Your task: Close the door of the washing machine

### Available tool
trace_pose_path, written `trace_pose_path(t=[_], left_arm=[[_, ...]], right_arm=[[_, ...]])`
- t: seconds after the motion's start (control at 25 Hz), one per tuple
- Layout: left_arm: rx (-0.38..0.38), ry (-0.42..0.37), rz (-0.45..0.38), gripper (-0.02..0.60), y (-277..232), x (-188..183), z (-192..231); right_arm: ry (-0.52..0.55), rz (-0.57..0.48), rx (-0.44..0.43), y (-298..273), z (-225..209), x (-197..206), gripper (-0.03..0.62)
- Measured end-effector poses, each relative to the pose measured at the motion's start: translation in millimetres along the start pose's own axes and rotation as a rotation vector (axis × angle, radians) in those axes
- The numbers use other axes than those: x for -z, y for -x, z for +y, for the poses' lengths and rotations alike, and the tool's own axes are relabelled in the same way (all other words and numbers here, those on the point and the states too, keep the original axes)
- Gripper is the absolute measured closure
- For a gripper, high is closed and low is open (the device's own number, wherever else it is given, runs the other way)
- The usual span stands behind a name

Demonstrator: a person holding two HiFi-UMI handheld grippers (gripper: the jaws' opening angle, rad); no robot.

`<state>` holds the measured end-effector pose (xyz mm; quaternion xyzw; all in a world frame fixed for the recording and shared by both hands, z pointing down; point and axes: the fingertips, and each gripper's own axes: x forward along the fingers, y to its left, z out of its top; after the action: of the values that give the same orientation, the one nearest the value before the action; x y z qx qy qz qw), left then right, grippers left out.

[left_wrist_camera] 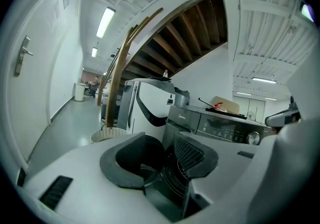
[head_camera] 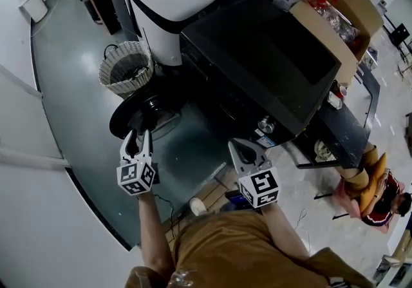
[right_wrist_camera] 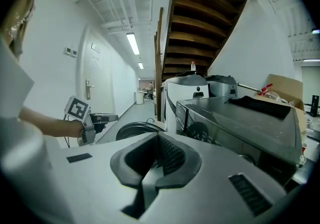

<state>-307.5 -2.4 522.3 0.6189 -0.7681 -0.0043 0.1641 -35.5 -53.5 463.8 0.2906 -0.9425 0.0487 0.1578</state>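
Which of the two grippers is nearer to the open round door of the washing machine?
The left gripper. In the head view its jaws point at the rim of the open door, while the right gripper is clearly farther from it.

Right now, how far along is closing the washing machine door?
Done: nothing; the door stands wide open beside the washing machine. In hand: the left gripper, jaws apart, is at the door's rim, gripping nothing. The right gripper is shut and empty. Left: swinging the door closed.

Small lettering on the washing machine (left_wrist_camera: 216,127) front seems to read Midea.
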Motion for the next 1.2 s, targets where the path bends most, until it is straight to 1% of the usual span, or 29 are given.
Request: trace_pose_path(t=[0.4,0.6,0.92,1.08,1.2], left_arm=[[-0.049,-0.021,0.045,0.399,-32.0,6.4,36.1],[-0.072,-0.031,0.085,0.399,-46.9,18.0,52.7],[-0.117,-0.054,0.136,0.396,-69.4,23.6,85.7],[-0.126,-0.069,0.165,0.394,-84.7,27.9,99.1],[-0.122,-0.094,0.199,0.393,-98.1,35.2,105.6]], right_arm=[[-0.024,0.050,-0.057,-33.7,1.7,14.0,0.583],[-0.031,0.074,-0.087,-47.5,3.0,21.6,0.583],[-0.066,0.095,-0.116,-70.0,-3.3,24.8,0.583],[-0.085,0.106,-0.124,-78.6,-7.6,28.5,0.583],[-0.109,0.116,-0.125,-83.5,-11.2,32.0,0.583]])
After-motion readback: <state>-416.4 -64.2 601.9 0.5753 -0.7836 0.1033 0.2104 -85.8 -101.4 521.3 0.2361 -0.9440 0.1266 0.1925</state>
